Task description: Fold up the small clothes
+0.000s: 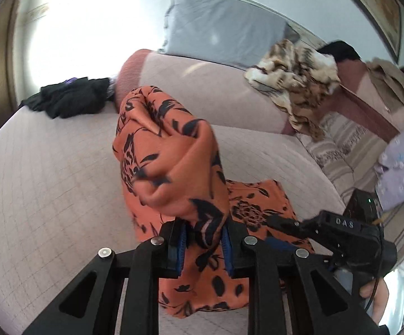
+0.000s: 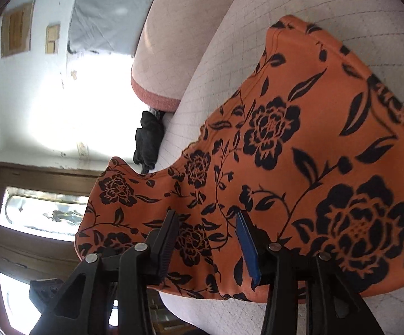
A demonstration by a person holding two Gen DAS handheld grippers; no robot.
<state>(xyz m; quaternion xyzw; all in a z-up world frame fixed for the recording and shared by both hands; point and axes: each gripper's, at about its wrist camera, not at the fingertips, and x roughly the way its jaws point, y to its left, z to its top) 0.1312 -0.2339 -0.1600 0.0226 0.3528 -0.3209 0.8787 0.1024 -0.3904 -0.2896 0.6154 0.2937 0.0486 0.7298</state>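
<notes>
Folding item: orange floral garment, black flowers and leaves printed on orange cloth, partly lifted and partly lying on the sofa seat.
Garment at the left tongs: a bunched fold rises straight up out of the left gripper and bulges ahead of it; the rest trails down below the jaws and off to their right, onto the seat.
Left tongs: jaws drawn close, blue pads pressing the cloth from both sides, so they pinch the garment.
Garment at the right tongs: in the right wrist view it lies spread in front of the right gripper and away to its right, one edge hanging past the seat's rim on the gripper's left.
Right tongs: jaws spread apart, with the cloth seen behind the gap; pads not pressing it.
Right tongs seen from the left: black body just right of the left jaws, tips over the garment, held by a hand with a lilac sleeve above.
Beyond the left tongs: pink backrest, with a grey cushion farther back.
Ahead and left: black clothes heaped on the seat's far end.
Ahead and right: brown-and-cream patterned cloth draped over the backrest.
</notes>
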